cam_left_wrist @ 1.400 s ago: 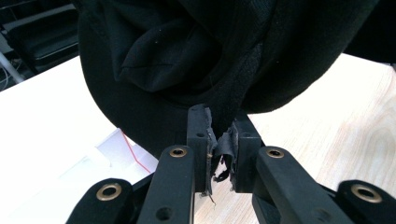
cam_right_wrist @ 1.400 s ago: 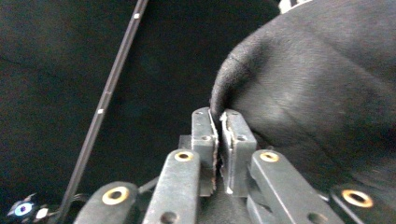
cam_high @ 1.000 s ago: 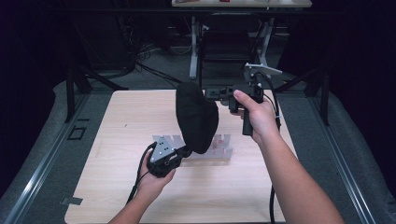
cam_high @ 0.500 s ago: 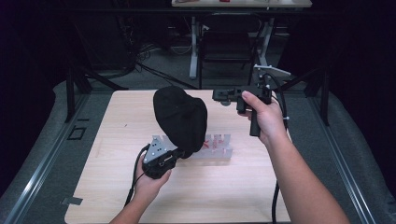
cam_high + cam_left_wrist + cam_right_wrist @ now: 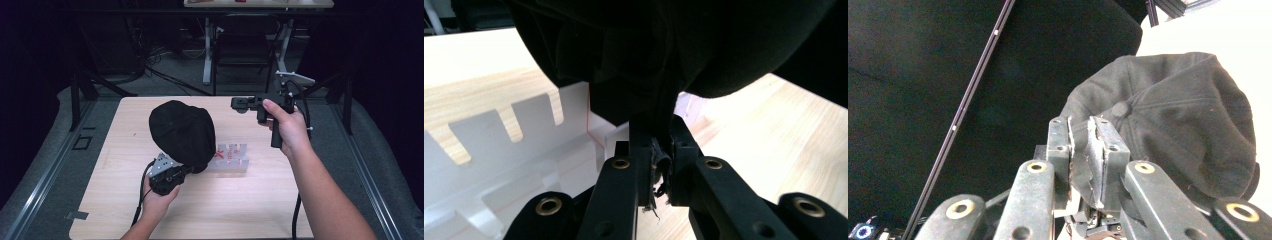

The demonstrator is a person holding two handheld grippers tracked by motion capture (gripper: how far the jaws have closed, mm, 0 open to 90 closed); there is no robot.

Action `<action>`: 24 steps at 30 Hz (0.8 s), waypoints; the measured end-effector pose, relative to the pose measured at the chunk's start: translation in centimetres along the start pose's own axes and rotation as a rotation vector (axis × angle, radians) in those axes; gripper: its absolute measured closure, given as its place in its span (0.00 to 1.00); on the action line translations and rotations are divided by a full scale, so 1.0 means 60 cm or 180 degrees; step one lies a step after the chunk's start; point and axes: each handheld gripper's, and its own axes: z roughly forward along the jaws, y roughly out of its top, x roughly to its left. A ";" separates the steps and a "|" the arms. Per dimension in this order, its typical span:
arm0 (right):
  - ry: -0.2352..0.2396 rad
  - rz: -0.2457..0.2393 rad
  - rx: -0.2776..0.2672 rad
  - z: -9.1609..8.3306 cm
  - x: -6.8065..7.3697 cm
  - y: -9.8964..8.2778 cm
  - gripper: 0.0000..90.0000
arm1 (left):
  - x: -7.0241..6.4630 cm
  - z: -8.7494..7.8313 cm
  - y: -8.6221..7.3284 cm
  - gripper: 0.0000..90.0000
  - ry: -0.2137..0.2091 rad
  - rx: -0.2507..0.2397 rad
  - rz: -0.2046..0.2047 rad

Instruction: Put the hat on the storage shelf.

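Pale wooden worktop (image 5: 300, 200): the left claw (image 5: 659, 150), clamped on the black cap (image 5: 182, 132), lowered it over the clear slotted rack (image 5: 232, 157); the right claw (image 5: 242, 103), nearly shut and empty, hovered at two o'clock. Seating it squarely seemed next.
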 end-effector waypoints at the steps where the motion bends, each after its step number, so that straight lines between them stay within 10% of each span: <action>1: 0.0000 -0.0001 -0.0007 0.000 0.000 -0.001 0.88 | 0.002 -0.001 -0.005 0.94 -0.0001 0.0009 -0.0012; 24: -0.0120 -0.0107 -0.0079 -0.024 0.003 -0.006 0.83 | 0.012 -0.019 -0.009 0.85 -0.0018 -0.0027 -0.0206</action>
